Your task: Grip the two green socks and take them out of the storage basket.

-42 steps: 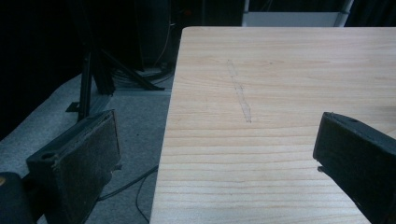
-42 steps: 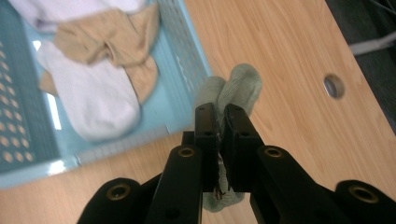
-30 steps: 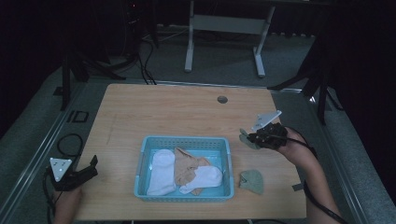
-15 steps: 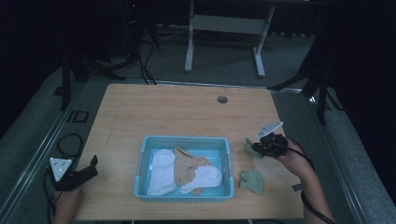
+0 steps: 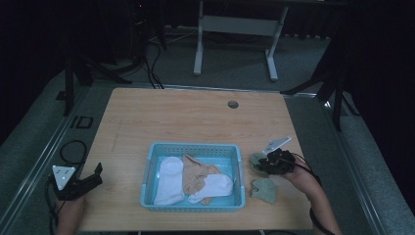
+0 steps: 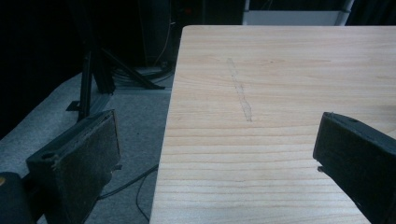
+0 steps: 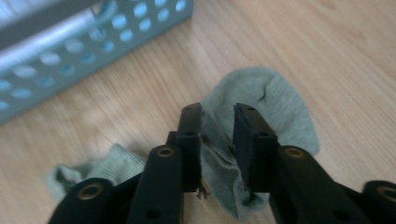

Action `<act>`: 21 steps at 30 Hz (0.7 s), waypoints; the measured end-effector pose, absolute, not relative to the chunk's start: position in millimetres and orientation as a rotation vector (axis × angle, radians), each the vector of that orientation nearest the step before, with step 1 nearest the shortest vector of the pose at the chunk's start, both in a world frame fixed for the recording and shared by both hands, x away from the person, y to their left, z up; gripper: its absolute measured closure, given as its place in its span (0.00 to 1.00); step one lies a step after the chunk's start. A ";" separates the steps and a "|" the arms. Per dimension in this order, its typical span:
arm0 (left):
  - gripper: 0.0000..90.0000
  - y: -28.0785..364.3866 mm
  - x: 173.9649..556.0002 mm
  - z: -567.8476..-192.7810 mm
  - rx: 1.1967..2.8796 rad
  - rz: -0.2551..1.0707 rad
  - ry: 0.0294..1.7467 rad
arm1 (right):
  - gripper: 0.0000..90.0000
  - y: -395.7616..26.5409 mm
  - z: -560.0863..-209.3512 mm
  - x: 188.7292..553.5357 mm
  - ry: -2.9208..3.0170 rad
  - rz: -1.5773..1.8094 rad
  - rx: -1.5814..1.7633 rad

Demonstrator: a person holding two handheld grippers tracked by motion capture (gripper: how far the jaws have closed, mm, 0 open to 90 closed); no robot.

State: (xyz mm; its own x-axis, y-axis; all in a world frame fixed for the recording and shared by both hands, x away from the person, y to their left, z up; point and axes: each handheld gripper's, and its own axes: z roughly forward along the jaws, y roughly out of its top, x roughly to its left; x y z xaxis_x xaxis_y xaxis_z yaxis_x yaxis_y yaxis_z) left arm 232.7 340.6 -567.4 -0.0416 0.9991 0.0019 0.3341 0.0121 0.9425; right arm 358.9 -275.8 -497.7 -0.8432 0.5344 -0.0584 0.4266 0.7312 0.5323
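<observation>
- The green sock (image 7: 261,100) lies on the worktop near its right edge, just beside the right wall of the blue basket (image 5: 192,204), with its cuff between the jaws of the right gripper (image 7: 217,116).
- Those jaws have just been opening; they now stand a little apart with the knit loose between them, the pads not visibly pressing on it (so I judge the sock to be set down, not gripped).
- To finish this release well, the jaws should probably part a touch more before the hand lifts straight up, since a thread seems to cling at the left jaw and could drag the sock along.
- A second green sock (image 5: 265,189) lies just nearer the front edge, close to the first, which makes two green ones paired on the wood.
- Inside the basket I count three socks: a white sock (image 5: 169,181) at the left, a tan sock (image 5: 195,176) in the middle, and another white sock (image 5: 214,187) overlapping it.
- The left gripper (image 5: 93,178) rests at the front-left corner of the worktop, jaws wide apart with nothing between them, well apart from the basket.
</observation>
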 end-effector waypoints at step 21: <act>0.00 340.3 232.9 -567.5 1.434 1.057 1.492 | 0.16 -331.8 -489.5 357.5 2.455 0.940 1.070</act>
State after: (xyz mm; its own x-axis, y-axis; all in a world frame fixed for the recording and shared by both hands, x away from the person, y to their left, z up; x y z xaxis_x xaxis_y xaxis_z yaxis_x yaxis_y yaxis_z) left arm 232.9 340.3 -567.5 -0.0429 0.9991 0.0040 0.3351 0.0107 0.9421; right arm 357.5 -331.8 -489.5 -0.6768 0.7360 -0.0143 0.5383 0.5081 0.6724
